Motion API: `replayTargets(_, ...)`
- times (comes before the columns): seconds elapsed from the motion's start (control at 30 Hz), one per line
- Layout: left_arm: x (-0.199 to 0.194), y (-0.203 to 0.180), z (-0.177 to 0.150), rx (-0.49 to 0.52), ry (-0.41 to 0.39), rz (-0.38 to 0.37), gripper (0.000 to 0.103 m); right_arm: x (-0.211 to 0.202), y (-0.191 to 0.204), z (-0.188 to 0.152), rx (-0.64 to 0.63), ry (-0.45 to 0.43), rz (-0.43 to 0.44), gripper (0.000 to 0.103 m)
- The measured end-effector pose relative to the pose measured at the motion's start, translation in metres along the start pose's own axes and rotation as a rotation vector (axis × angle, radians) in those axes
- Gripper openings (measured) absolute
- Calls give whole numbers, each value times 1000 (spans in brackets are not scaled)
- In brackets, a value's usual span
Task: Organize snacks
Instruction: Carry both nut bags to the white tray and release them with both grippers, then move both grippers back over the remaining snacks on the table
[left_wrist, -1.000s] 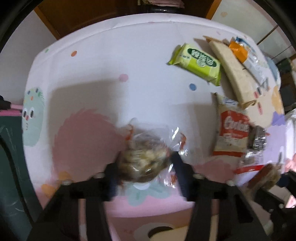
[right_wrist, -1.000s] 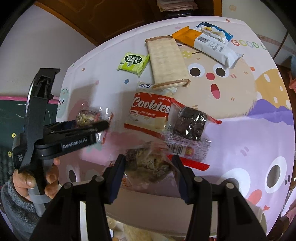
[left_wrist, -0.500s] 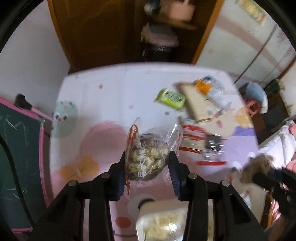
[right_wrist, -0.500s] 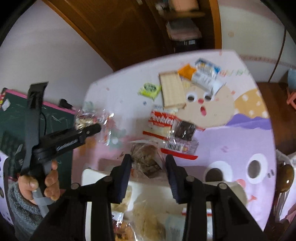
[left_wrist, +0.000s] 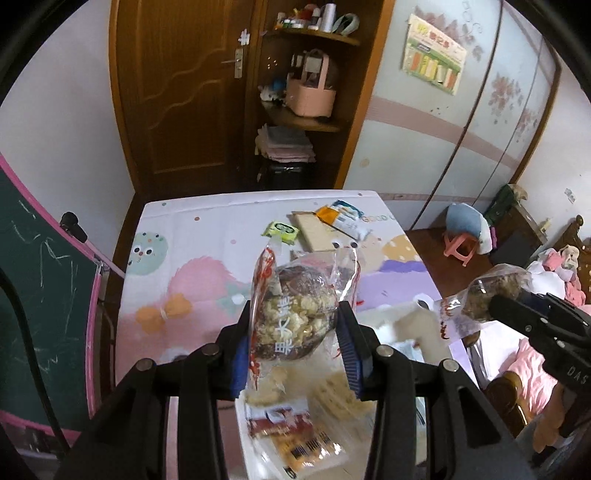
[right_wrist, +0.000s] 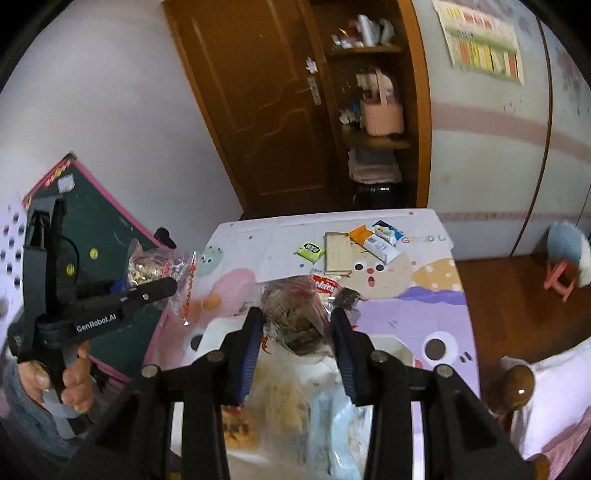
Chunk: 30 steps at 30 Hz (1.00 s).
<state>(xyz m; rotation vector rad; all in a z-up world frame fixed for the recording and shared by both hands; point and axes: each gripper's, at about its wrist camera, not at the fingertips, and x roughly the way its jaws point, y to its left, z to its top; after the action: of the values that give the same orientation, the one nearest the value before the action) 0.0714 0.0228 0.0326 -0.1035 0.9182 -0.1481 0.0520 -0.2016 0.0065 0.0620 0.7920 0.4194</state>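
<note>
Between left fingers (left_wrist: 347, 343), popcorn bag (left_wrist: 295, 317)

snack packets (right_wrist: 338, 251) lie behind what seems a bin (right_wrist: 210, 332) on the table (right_wrist: 424, 306).

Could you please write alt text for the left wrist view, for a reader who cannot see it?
The left tool grips a clear snack bag above a white bin of packaged snacks. At the right edge, the right tool holds a second clear bag, and more packets lie on the cartoon-print table beyond.
</note>
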Motion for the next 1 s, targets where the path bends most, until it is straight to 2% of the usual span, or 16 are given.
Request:
replayTargets(0.2,-1,-26,-47,9,9,11,40,-10,8,-39,-32,14,-48,38)
replayTargets(0.43,9,-47,-80,93,33,114,42,-1,14,-61,-40,79,-43,39)
replayTargets(0.5,8,-51,-85,109,18,143,60,1,14,-62,-37,83,-63,40)
replayTargets(0.53,7,-52,-88,114,5,155,83,2,14,-63,-35,84,-78,47)
replayTargets(0.57,5,-53,-90,116,-11,159,93,2,13,-65,-29,83,-90,51)
replayTargets(0.6,3,-54,-93,118,-28,157,93,2,12,-66,-16,78,-104,58)
replayTargets(0.63,2,-55,-96,124,-37,151,94,2,12,-68,-8,73,-108,60)
replayTargets(1.0,8,-60,-105,116,1,152,94,11,9,-81,15,131,-101,60)
